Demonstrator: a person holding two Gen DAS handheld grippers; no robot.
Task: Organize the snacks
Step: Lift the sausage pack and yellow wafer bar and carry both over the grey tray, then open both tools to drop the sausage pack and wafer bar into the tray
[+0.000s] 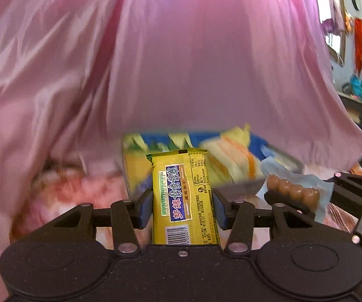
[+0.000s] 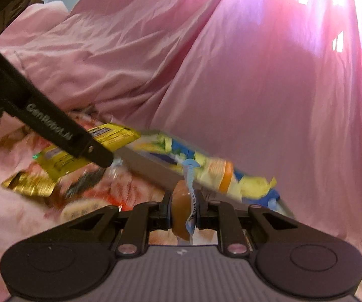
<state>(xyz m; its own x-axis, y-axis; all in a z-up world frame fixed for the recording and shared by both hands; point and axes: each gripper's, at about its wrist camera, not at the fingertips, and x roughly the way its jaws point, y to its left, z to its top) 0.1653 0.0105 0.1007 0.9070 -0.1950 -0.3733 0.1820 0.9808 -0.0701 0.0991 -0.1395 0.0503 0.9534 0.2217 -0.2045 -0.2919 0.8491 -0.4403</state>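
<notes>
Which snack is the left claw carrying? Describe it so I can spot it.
Below the pink curtain, look between the left claw's blue pads. There stands the yellow biscuit pack, the only one with a dark blue label and a barcode.

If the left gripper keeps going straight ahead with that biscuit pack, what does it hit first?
Most likely the tray of snacks just beyond the yellow biscuit pack held by the left gripper, then the pink curtain. Motion blur makes the depth unclear.

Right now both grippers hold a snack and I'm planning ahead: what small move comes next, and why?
Probably carry the yellow biscuit packet in the left gripper forward over the grey tray of yellow-blue wrappers: both grippers are loaded and it lies just ahead.
</notes>
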